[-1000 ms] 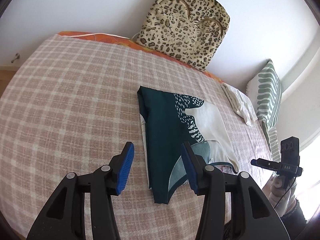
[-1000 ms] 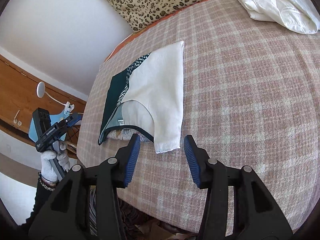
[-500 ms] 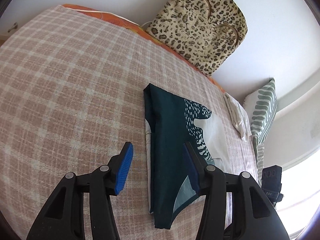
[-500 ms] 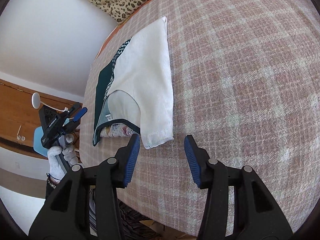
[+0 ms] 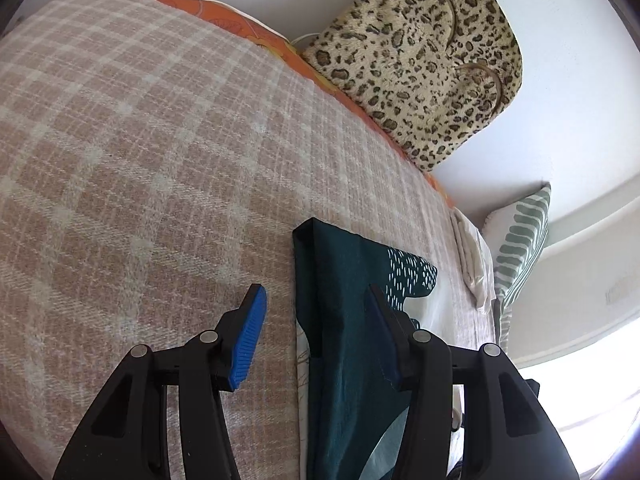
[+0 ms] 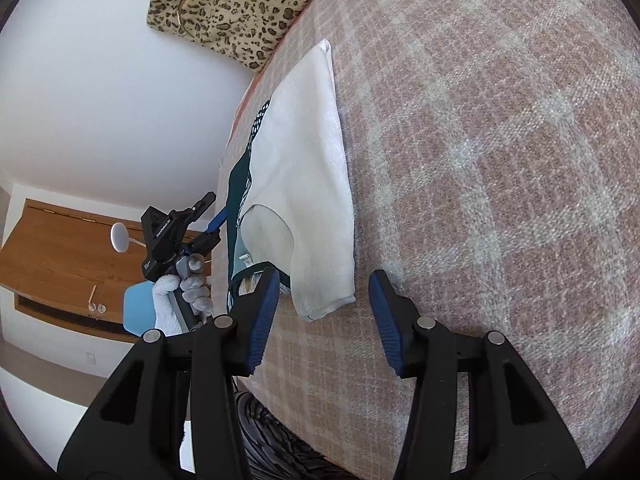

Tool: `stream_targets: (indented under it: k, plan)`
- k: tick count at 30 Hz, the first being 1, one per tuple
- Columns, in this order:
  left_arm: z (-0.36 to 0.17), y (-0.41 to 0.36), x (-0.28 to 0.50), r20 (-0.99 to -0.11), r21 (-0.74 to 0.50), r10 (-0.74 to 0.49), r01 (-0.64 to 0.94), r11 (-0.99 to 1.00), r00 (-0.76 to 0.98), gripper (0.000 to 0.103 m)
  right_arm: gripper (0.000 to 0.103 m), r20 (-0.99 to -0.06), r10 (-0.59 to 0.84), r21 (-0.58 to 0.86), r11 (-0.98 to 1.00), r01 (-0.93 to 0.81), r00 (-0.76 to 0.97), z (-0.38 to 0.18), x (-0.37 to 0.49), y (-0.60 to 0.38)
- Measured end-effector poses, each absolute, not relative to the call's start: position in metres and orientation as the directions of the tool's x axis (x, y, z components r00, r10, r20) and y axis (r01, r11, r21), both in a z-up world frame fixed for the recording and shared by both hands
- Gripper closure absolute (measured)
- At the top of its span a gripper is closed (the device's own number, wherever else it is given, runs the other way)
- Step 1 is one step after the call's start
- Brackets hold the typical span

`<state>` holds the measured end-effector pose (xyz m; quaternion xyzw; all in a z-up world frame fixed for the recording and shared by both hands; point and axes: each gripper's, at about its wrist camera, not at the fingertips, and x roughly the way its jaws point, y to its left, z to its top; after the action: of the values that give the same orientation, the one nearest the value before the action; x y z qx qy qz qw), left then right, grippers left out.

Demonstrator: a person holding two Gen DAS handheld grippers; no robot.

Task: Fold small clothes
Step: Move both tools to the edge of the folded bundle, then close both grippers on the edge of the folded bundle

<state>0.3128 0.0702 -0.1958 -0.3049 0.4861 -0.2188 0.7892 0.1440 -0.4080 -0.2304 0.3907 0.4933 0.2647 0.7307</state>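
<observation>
Lying folded on the plaid bed cover (image 5: 160, 160), teal-and-white garment (image 5: 340, 320). Hovering spread over its teal edge, left tongs (image 5: 316, 332), gripping nothing. Hovering spread around its white sleeve corner (image 6: 324, 296), right tongs (image 6: 324, 316), likewise empty.

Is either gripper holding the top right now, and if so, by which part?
Neither. The left gripper and right gripper stand open over the top's near corners.

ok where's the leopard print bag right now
The leopard print bag stands at the far edge of the bed against the white wall, upper right in the left wrist view, beyond the folded teal and white top.
</observation>
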Motion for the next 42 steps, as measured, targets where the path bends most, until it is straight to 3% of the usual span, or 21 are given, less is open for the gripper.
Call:
stream_targets:
  k: [11, 13, 18, 26, 35, 37, 39, 41, 42]
  plan:
    - [-0.205, 0.051, 0.345, -0.606, -0.723, -0.682, 0.074, 0.687, 0.410, 0.053, 0.054, -0.506, 0.780, 0.827, 0.560, -0.051, 0.368, -0.225, 0.160, -0.385]
    - [-0.204, 0.048, 0.350, -0.597, -0.725, -0.687, 0.087, 0.683, 0.414, 0.048, 0.054, -0.493, 0.784, 0.836, 0.547, -0.047, 0.377, -0.226, 0.163, -0.384]
    - [-0.206, 0.045, 0.359, -0.569, -0.757, -0.702, 0.060, 0.650, 0.427, 0.047, 0.054, -0.456, 0.801, 0.860, 0.509, -0.039, 0.387, -0.227, 0.167, -0.382]
    - [-0.208, 0.033, 0.341, -0.545, -0.758, -0.737, 0.140, 0.637, 0.401, 0.053, 0.054, -0.429, 0.816, 0.875, 0.482, -0.045, 0.388, -0.225, 0.167, -0.380]
    - [-0.200, 0.009, 0.351, -0.606, -0.682, -0.670, 0.154, 0.715, 0.429, 0.054, 0.054, -0.481, 0.778, 0.826, 0.557, -0.089, 0.403, -0.218, 0.173, -0.361]
    - [-0.197, 0.001, 0.350, -0.654, -0.621, -0.627, 0.172, 0.765, 0.423, 0.073, 0.054, -0.499, 0.767, 0.809, 0.579, -0.100, 0.405, -0.217, 0.174, -0.357]
    - [-0.198, -0.002, 0.348, -0.674, -0.596, -0.607, 0.175, 0.783, 0.420, 0.084, 0.055, -0.505, 0.765, 0.802, 0.587, -0.109, 0.400, -0.217, 0.174, -0.355]
    - [-0.197, -0.004, 0.345, -0.687, -0.567, -0.580, 0.177, 0.805, 0.439, 0.094, 0.065, -0.520, 0.757, 0.794, 0.599, -0.104, 0.396, -0.218, 0.175, -0.353]
    - [-0.197, -0.005, 0.343, -0.691, -0.552, -0.566, 0.179, 0.815, 0.449, 0.096, 0.075, -0.531, 0.751, 0.789, 0.607, -0.094, 0.393, -0.220, 0.176, -0.353]
